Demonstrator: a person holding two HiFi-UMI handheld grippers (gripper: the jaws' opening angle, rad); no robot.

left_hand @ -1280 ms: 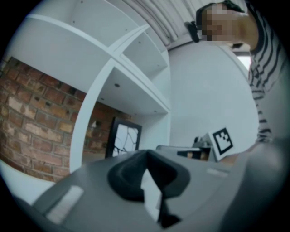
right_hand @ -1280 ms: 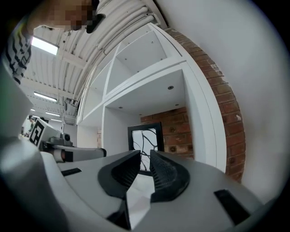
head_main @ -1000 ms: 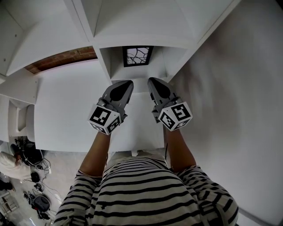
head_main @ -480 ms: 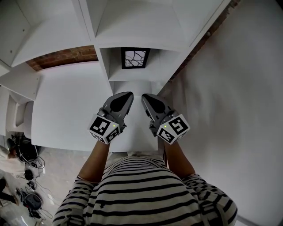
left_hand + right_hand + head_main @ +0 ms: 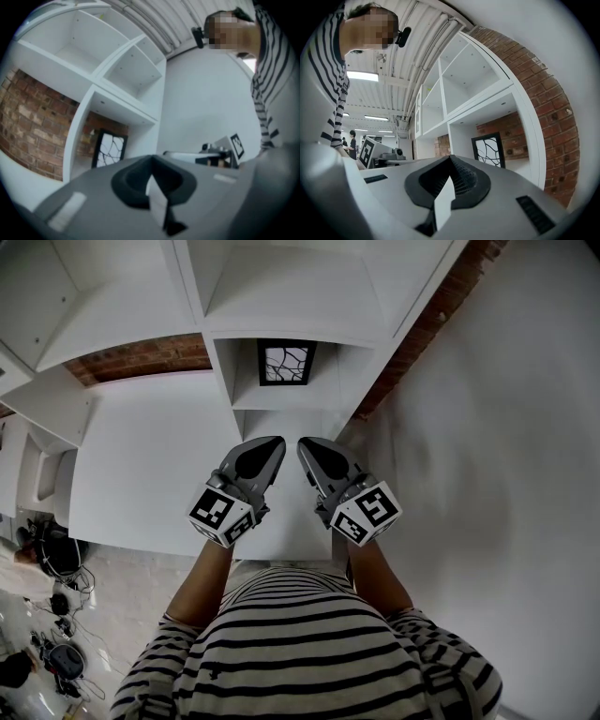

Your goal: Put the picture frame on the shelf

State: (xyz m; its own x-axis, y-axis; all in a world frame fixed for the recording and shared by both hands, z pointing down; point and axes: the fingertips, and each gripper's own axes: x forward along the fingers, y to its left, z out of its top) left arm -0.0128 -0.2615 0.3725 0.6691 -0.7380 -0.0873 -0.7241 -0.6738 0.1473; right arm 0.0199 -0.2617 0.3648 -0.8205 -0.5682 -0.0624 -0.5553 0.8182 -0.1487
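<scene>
Picture frame (image 5: 286, 362) upright in shelf (image 5: 281, 401) cubby, likely done; left gripper (image 5: 271, 443) and right gripper (image 5: 306, 444) well clear, jaws together, empty.

the picture frame (image 5: 286, 362) stands in the shelf (image 5: 222, 371) compartment, beyond the left tongs (image 5: 266, 450) and right tongs (image 5: 313, 450).

In the left gripper view the grey left gripper (image 5: 151, 158) hides the bottom edge of the black-framed picture with a white branching-line pattern (image 5: 110, 149); in the right gripper view the right gripper (image 5: 450, 157) covers its lower left corner. In the head view the white shelf unit (image 5: 281, 296) is cut off by the top edge, and the dark clutter of cables (image 5: 64, 660) on the floor at lower left is too small to tell apart.
</scene>
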